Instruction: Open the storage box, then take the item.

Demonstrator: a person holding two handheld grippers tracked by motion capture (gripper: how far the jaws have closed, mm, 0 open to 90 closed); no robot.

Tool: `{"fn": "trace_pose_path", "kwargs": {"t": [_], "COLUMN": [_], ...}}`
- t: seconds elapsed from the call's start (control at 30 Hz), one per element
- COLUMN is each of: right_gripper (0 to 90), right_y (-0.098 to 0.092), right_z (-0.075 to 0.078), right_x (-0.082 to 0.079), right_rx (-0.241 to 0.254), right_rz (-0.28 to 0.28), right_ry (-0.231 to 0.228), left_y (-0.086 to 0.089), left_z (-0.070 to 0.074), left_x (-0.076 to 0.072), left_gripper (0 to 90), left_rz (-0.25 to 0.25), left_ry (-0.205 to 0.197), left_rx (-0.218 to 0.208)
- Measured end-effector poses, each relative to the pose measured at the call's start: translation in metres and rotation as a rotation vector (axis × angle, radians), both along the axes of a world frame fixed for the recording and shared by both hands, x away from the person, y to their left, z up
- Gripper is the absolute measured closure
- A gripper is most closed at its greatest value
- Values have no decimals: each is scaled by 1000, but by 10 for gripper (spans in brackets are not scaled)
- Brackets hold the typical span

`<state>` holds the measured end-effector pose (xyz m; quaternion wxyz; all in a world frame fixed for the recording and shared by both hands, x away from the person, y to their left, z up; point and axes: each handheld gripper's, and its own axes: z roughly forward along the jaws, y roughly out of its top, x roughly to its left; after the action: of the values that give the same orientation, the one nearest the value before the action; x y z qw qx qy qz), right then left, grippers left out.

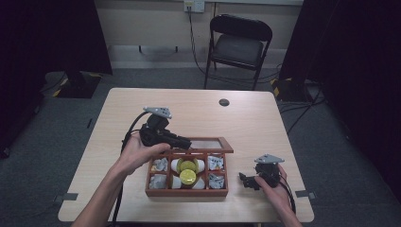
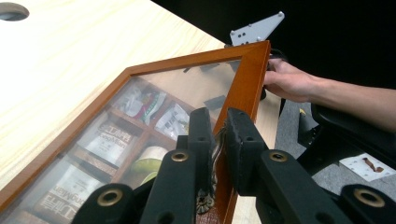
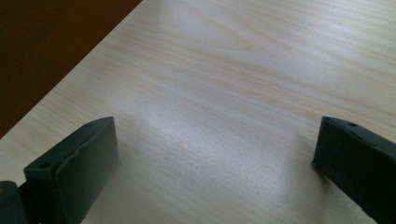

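Note:
A wooden box (image 1: 187,192) with compartments sits near the table's front edge, its glass-paned lid (image 1: 208,144) raised partway. My left gripper (image 1: 186,141) is shut on the lid's orange-brown frame (image 2: 252,79), its jaws pinching the frame's edge by a small metal clasp, seen close in the left gripper view (image 2: 218,122). Through the glass show tea packets (image 2: 173,120) and a round yellow-topped item (image 1: 187,176). My right gripper (image 1: 247,181) rests on the table to the right of the box. It is open, with bare tabletop between its jaws (image 3: 215,149).
The light wood table (image 1: 246,123) has a dark round cable hole (image 1: 224,102) at the back. A black folding chair (image 1: 239,45) stands behind it. The person's right hand (image 2: 289,81) lies beyond the lid's far corner.

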<state>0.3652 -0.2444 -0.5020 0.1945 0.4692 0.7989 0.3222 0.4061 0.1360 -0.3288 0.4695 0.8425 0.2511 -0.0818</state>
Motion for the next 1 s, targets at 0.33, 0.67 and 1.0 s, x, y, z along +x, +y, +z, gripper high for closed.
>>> {"fn": "trace_pose_path", "kwargs": {"t": [0.33, 0.67, 1.0], "right_gripper": [0, 20, 148], "right_y": [0, -1, 3], "right_z": [0, 2, 18], "right_x": [0, -1, -9], "right_rx": [2, 0, 49], "right_rz": [3, 13, 57], "right_ry": [1, 13, -57], "left_y": [1, 2, 2], "left_z": [3, 2, 3], "left_x": [5, 6, 7], "left_gripper": [809, 810, 810], "left_rz": [14, -1, 6], "left_ry": [11, 19, 16], "left_rx": [-13, -12, -17]}}
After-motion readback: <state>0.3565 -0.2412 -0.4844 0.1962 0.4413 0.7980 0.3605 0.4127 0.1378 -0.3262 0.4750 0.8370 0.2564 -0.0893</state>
